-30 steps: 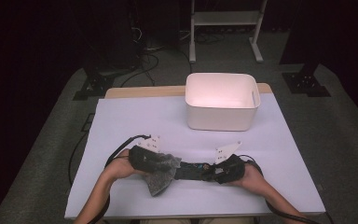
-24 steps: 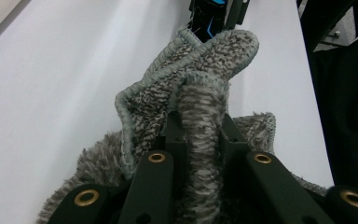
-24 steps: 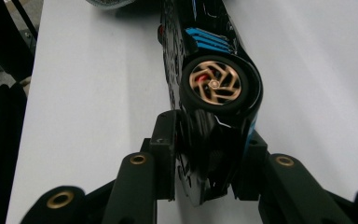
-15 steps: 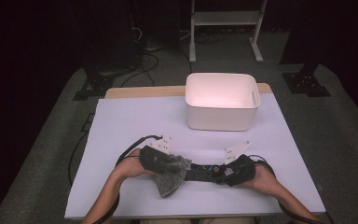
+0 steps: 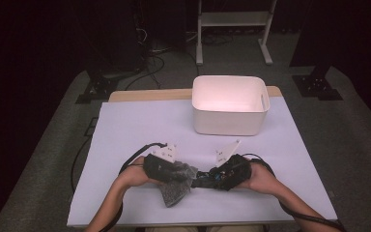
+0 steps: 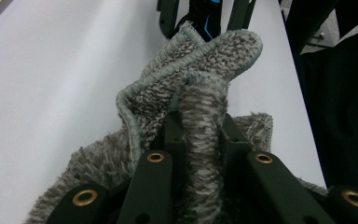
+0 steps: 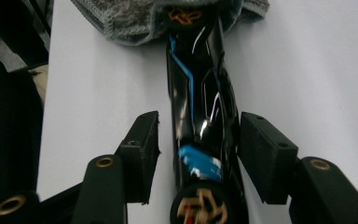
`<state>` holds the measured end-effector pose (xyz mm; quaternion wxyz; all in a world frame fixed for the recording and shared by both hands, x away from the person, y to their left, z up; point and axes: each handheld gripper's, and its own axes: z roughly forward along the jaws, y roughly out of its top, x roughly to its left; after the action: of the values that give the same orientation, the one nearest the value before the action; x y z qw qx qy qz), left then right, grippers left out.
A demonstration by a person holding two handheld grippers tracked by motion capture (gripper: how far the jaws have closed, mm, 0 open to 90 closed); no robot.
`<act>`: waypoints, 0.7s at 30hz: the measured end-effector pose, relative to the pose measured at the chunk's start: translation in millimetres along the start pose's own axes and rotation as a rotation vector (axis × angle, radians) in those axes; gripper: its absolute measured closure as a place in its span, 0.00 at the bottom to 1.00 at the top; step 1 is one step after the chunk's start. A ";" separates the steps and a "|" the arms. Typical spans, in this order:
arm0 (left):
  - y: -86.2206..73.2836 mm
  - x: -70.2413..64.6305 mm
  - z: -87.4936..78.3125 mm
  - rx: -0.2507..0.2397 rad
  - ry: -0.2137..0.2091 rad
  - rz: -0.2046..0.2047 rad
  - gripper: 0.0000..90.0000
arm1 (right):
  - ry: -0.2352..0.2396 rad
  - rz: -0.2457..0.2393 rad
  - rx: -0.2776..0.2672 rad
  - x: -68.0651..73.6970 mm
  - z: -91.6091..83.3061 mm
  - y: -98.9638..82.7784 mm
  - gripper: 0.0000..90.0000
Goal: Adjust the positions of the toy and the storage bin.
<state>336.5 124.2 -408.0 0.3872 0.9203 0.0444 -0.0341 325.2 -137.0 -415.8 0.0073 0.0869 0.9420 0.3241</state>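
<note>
In the high view we see the left gripper (image 5: 186,175) at lower centre-left of the frame, clamped on a grey towel (image 5: 176,186) that hangs down from it toward the bottom edge of the white table (image 5: 125,130). In the left gripper view, a fold of the towel (image 6: 200,116) rises from the bottom centre, pinched tight between the two black jaws, and its teal-edged corner folds over toward the top of the frame. The rest of the cloth spreads to the lower left and lower right behind the jaws.

The right gripper (image 5: 204,178) sits just right of the left one in the high view, pointing toward it. In the right gripper view, a glossy black object with blue stripes (image 7: 200,112) runs up the middle of the frame from the bottom edge to the towel (image 7: 135,16) at the top. The jaws have just been opening; they stand apart on either side of the black object, with a gap between each pad and it. We cannot tell what this object is.

A white bin (image 5: 231,104) stands upper right of centre in the high view, well apart from both grippers.
</note>
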 end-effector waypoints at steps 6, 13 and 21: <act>-0.5 0.0 0.1 -0.001 -0.005 -0.002 0.86 | -0.001 -0.034 0.073 0.2 13.7 16.3 0.54; 0.9 0.1 -0.3 0.011 -0.004 0.000 0.87 | 0.000 -0.052 0.151 -1.6 27.2 29.8 0.59; -7.2 4.2 -6.1 -0.005 0.007 -0.031 0.87 | 0.000 -0.064 0.146 -4.0 26.6 30.3 0.61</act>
<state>340.1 133.8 -409.3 0.3886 0.9187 0.0601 -0.0366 335.8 -98.0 -418.4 0.0112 0.0572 0.9654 0.2541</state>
